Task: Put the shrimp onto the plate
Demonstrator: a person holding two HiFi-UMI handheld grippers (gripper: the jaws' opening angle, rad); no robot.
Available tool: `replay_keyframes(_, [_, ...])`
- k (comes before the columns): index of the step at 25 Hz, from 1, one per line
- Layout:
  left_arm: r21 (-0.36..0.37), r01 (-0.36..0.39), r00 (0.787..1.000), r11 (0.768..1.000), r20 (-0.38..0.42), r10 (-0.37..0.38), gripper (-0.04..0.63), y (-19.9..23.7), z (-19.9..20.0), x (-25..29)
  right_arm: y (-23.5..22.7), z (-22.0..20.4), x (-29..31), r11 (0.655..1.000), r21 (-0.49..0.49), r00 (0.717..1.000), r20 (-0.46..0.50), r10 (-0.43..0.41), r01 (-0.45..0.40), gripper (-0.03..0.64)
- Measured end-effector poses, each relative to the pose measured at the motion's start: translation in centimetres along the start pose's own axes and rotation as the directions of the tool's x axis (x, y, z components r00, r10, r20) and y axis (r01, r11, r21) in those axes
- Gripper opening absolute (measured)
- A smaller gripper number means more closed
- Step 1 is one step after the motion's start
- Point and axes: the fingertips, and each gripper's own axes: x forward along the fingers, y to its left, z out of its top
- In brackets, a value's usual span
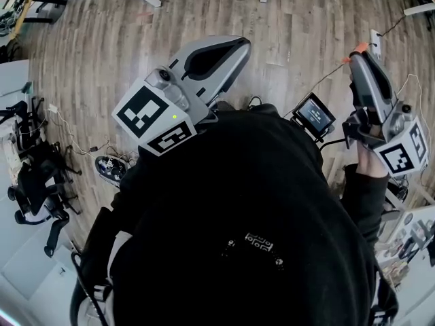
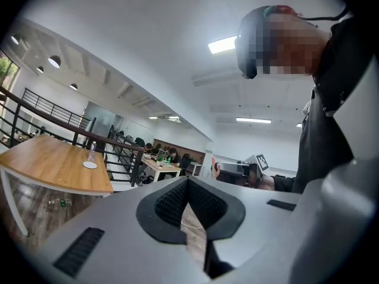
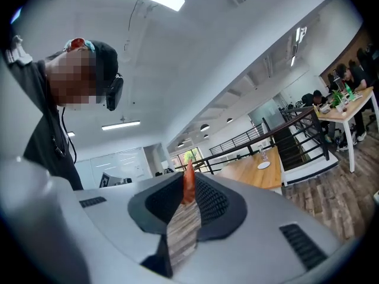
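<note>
The person is standing over a wooden floor point(image 1: 292, 19) in a black top point(image 1: 238, 202) and is holding both tools out level in front of the body. The right tongs point(image 3: 188, 179) are clamping the shrimp point(image 3: 189, 188). It is showing as a thin orange piece sticking up from between the dark ribbed pads point(image 3: 210, 200) close to their tips, held in the air over the floor. The left tongs point(image 2: 188, 182) are sitting closed, their tips meeting, and only floor is showing through the narrow slit lower down between the pads. In the head view each tool's marker cube point(image 1: 153, 117) is facing the camera, and a small lit screen point(image 1: 314, 114) is lying between the two tools. Off in the room, a wooden tabletop point(image 2: 53, 164) beside a black railing point(image 2: 71, 132) is carrying a small white round dish point(image 2: 90, 165) and a bottle point(image 2: 92, 152), well apart from both tools.
</note>
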Motion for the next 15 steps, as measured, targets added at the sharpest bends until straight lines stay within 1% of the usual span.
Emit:
replay_keyframes(7, [-0.009, 0.001, 0.999, 1.000, -0.041, -0.001, 0.005, -0.7, -0.8, 3.6, -3.6, -0.2, -2.6, 0.998, 0.065, 1.000, 0.017, -0.005, 0.004, 0.069])
replay_keyframes(12, [-0.019, 0.013, 0.999, 1.000, -0.048, -0.014, 0.005, 0.2, -1.2, 4.8, -5.5, -0.3, -2.0, 0.994, 0.111, 0.999, 0.033, -0.009, 0.006, 0.069])
replay_keyframes(15, [-0.027, 0.019, 0.999, 0.999, -0.039, -0.020, 0.005, 1.5, -0.8, 5.3, -6.3, 0.2, -1.1, 0.994, 0.109, 0.999, 0.035, -0.020, 0.016, 0.069])
